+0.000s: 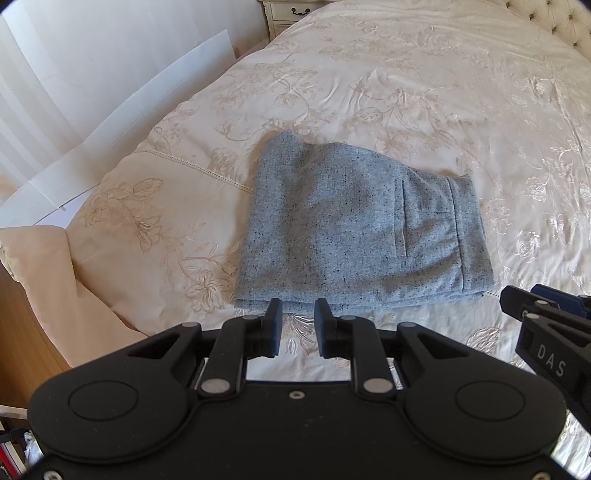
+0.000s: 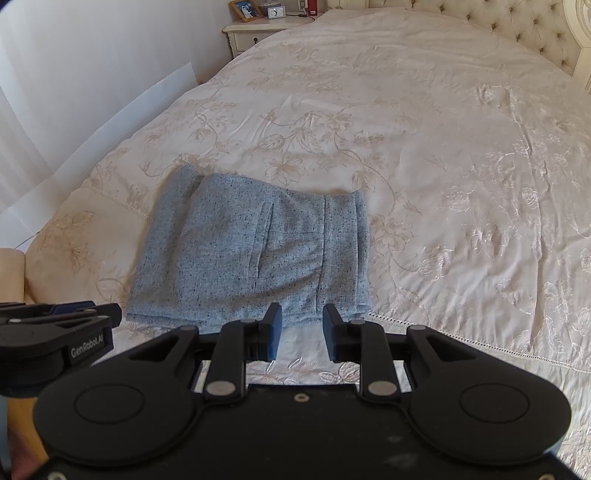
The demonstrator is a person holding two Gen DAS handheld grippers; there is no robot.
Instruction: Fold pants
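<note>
Though speckled, grey pants (image 1: 354,229) folded flat, pocket slit up

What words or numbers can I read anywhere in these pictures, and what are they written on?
"DAS": on the right gripper, seen from the left wrist.
"GenRobot.AI": on the left gripper, seen from the right wrist.
Clock on the nightstand: its face is too small to read.
Framed photo beside it: no text can be made out.
Pants and bedspread: no text.
</note>
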